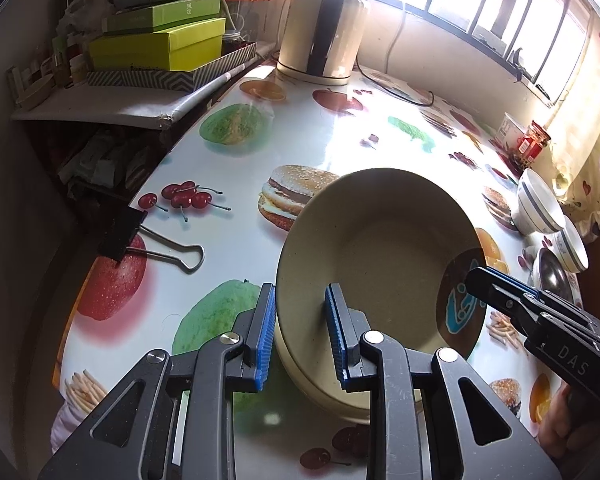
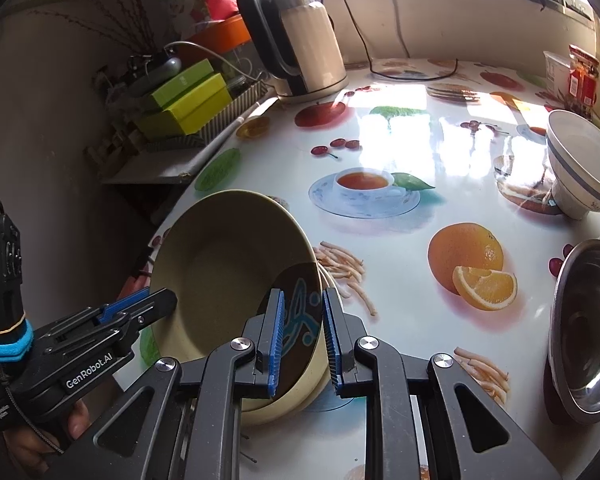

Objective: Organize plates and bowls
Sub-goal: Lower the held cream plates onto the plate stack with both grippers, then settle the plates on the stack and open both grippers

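Observation:
A beige bowl with a brown and blue patch on its rim is tilted over the fruit-print table. My left gripper is shut on the bowl's left rim, one blue pad inside and one outside. My right gripper bites the opposite rim at the patch. In the right wrist view the same bowl sits between my right gripper, shut on the patterned rim, and my left gripper at its far side. I cannot tell whether the bowl's base touches the table.
Two white bowls with blue stripes and a steel bowl stand at the right. A larger view of one white bowl shows it tipped. A kettle stands at the back, a binder clip at the left edge, green boxes on a side shelf.

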